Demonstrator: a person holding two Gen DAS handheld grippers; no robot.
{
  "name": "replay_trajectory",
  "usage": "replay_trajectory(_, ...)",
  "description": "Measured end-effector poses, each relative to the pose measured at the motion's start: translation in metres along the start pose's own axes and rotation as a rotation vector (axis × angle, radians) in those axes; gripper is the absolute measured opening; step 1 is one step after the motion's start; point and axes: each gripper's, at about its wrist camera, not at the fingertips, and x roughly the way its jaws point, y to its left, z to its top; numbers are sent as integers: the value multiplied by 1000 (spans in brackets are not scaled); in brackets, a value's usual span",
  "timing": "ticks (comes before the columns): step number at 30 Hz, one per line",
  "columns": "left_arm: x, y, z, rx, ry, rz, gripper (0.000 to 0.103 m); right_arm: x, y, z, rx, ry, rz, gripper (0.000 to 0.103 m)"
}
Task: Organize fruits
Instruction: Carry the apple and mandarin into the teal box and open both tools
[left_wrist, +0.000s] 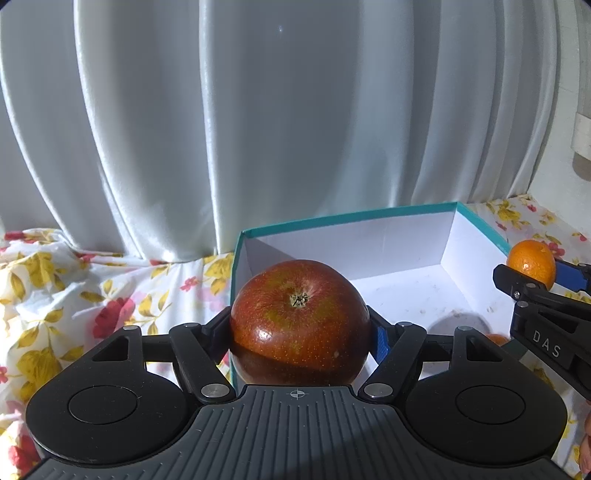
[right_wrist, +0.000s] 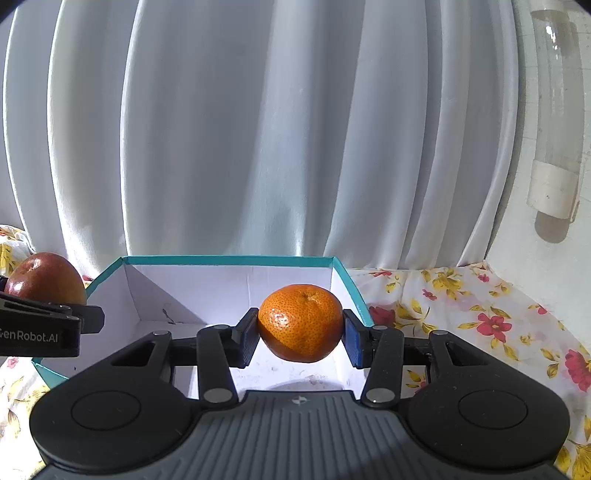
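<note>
The box (right_wrist: 236, 291) is sitting on the cloth (right_wrist: 461, 314), with the curtain (right_wrist: 258, 129) hanging behind it at twelve o'clock. In the right wrist view, the orange (right_wrist: 301, 323) is hanging over the box's three o'clock side, between the right gripper's (right_wrist: 300, 338) pads, while the apple (right_wrist: 44, 278) is sitting at nine o'clock, just outside the box's wall. In the left wrist view, the apple is hanging over the box's near corner within the left gripper (left_wrist: 300, 328), the orange lying at three o'clock.
</note>
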Motion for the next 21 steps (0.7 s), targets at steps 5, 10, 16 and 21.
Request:
replay_trajectory(5,6,-2,-1,4,13,0,76,6,2,-2,-14,9,2,46)
replay_trajectory(10,12,-2,-3,6,29,1,76,14,2,-5,-23,23,5,46)
replay_trajectory(16,17,-1,-5,5,44,3,76,23,4,-10,-33,43,5,46)
replay_trajectory(21,23,-2,-7,3,58,-4,76,28,5,-14,-39,55,6,46)
